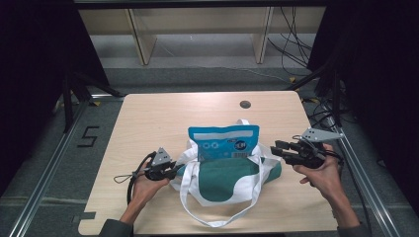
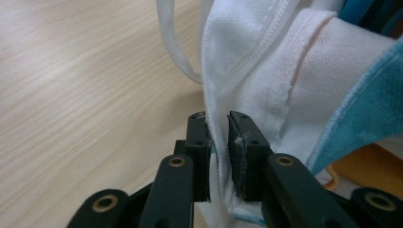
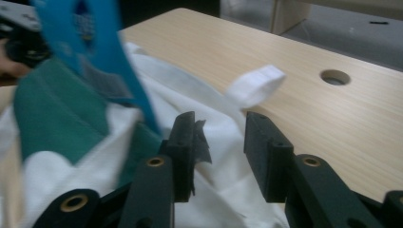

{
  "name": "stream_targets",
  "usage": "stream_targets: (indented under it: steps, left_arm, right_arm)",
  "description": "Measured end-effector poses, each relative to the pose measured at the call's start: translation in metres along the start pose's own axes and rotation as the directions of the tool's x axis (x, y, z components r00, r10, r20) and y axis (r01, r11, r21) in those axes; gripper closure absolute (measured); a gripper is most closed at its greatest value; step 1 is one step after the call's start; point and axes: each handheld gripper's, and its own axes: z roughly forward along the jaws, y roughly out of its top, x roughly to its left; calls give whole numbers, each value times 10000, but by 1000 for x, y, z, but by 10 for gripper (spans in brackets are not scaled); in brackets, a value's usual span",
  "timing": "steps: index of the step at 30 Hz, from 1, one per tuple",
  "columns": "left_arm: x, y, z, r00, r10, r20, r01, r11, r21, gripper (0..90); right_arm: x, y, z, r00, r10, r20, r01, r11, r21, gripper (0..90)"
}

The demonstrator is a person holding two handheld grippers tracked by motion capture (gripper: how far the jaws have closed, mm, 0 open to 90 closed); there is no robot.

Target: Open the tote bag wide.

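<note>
Nearby, L claw [image 2: 218,142] pinches tote bag [image 1: 222,180] hem w/ blue pouch [image 1: 223,142] inside; R claw [image 3: 218,142] wide, empty.

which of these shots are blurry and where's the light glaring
Right gripper view: motion blur smears the blue pouch and the bag; the jaws stay sharp. Left gripper view: white fabric near the jaws is crisp, a soft sheen lies on the table. High view: evenly lit tabletop, dark surroundings.

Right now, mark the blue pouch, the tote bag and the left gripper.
blue pouch [image 1: 223,142], high view, middle of its printed face.
tote bag [image 1: 220,180], high view, green panel on its front.
left gripper [image 2: 219,137], left gripper view, white bag hem between its fingertips.
</note>
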Motion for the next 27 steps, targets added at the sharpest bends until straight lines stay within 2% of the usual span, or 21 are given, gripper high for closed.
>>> stream_targets:
  steps: [2, 3, 4, 5, 8, 10, 11, 12, 13, 14, 15, 16, 17, 19, 20, 21, 22, 23, 24, 25, 27]
  left_arm:
    - [2, 1, -3, 9999, 121, 3, -121, 9998, 149, 760]
    - [3, 3, -5, 10000, -69, 17, 70, 9999, -105, 732]
    - [3, 3, -5, 10000, -69, 17, 70, 9999, -105, 712]
    - [6, 6, -9, 9995, -285, 124, 289, 9991, -305, 685]
    - [11, 11, -15, 9995, -317, 35, 319, 9980, -537, 626]
    - [20, 25, -25, 9994, -302, -188, 280, 9938, -1074, 573]
    - [20, 25, -25, 9994, -302, -188, 280, 9938, -1074, 563]
    - [22, 34, -28, 9988, -494, -61, 482, 9902, -1312, 555]
    - [22, 34, -28, 9988, -494, -61, 482, 9902, -1312, 545]
    - [21, 39, -28, 9997, -231, 102, 242, 9918, -1253, 545]
    - [17, 47, -23, 9987, 149, 487, -110, 9969, -779, 502]
    - [17, 47, -23, 9987, 149, 487, -110, 9969, -779, 493]
    - [15, 56, -16, 9972, 536, 530, -502, 9967, -639, 491]
    - [13, 60, -9, 9968, 415, 677, -380, 9980, -513, 499]
    - [14, 64, 2, 9936, 522, 1000, -474, 9976, -504, 558]
    - [14, 64, 2, 9936, 522, 1000, -474, 9976, -504, 615]
    - [15, 64, 10, 9935, 391, 1070, -347, 9985, -425, 690]
    - [17, 64, 14, 9941, 314, 1038, -274, 9989, -393, 690]
    - [19, 63, 19, 9938, 140, 1107, -101, 9993, -358, 773]
    - [22, 61, 22, 9931, -194, 1158, 231, 9993, -306, 803]
    - [31, 57, 28, 9931, -633, 985, 675, 9969, -407, 853]
  right_arm:
    - [5, 3, -1, 9998, -117, -165, 117, 9999, -26, 614]
    - [16, 6, 0, 9985, 9, -550, -7, 10000, 45, 573]
    - [21, 7, 2, 9975, -199, -678, 194, 9998, -85, 557]
    - [26, 8, 4, 9957, -91, -922, 98, 9999, 78, 538]
    - [34, 10, 11, 9949, -210, -985, 221, 9997, 105, 502]
    - [43, 9, 19, 9936, -73, -1131, 141, 9981, 595, 495]
    - [44, 8, 22, 9918, -112, -1269, 216, 9965, 809, 495]
    - [45, 7, 24, 9943, -193, -1052, 291, 9953, 927, 499]
    - [45, 6, 26, 9946, -322, -989, 423, 9940, 1013, 530]
    - [45, 6, 26, 9946, -322, -989, 423, 9940, 1013, 530]
    - [48, 4, 28, 9928, -466, -1102, 605, 9901, 1270, 592]
    - [48, 4, 28, 9928, -466, -1102, 605, 9901, 1270, 592]
    - [51, 2, 29, 9935, -673, -918, 789, 9886, 1285, 658]
    - [51, 2, 29, 9923, -757, -977, 888, 9864, 1381, 703]
    - [52, 2, 25, 9922, -821, -935, 948, 9854, 1411, 817]
    - [52, 2, 25, 9922, -821, -935, 948, 9854, 1411, 817]
    - [52, 1, 21, 9864, -1295, -1016, 1415, 9824, 1220, 875]
    - [52, 1, 21, 9864, -1295, -1016, 1415, 9824, 1220, 875]
    - [56, -1, 19, 9882, -1112, -1053, 1245, 9837, 1294, 880]
    - [57, -2, 17, 9824, -1517, -1089, 1647, 9788, 1218, 882]
    - [64, -7, 12, 9782, -1708, -1185, 1862, 9733, 1346, 885]
